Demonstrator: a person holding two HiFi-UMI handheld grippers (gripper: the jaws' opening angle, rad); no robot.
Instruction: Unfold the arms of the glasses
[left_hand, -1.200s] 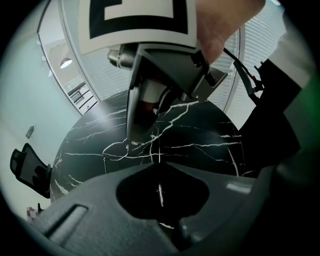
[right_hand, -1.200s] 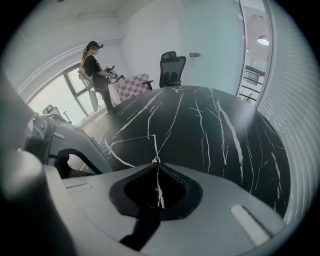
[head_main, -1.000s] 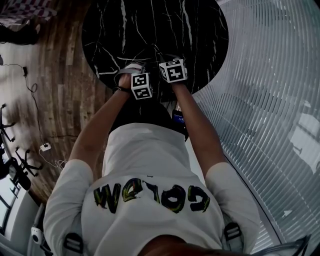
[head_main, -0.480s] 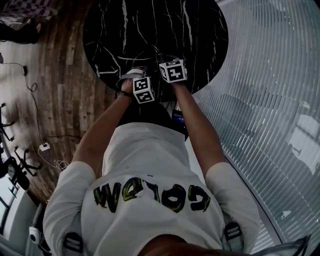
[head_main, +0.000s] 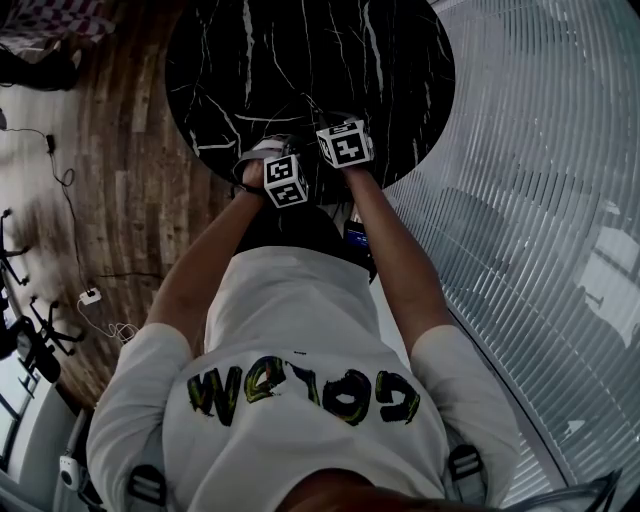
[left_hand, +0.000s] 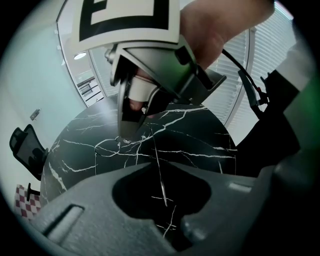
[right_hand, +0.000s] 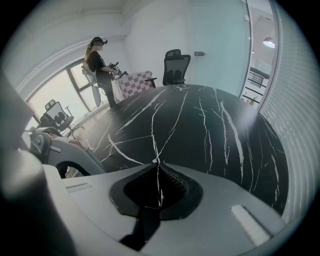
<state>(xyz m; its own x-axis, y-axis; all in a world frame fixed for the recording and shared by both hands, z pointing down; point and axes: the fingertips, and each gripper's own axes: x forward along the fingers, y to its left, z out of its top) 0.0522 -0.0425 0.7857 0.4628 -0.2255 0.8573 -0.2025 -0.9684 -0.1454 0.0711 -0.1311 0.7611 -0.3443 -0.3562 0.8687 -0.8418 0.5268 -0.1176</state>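
While the right hand-held gripper clamps glasses, the left has just been opening around them.

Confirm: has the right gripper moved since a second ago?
No. In the head view the right gripper sits at the same spot by the black table's near edge.

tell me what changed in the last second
The left gripper edged slightly toward the person and rolled a little; its jaws have just been opening, and only a thin pale line, glasses arm or marble vein, shows in the gap. The right gripper, shut, and the table stayed put.
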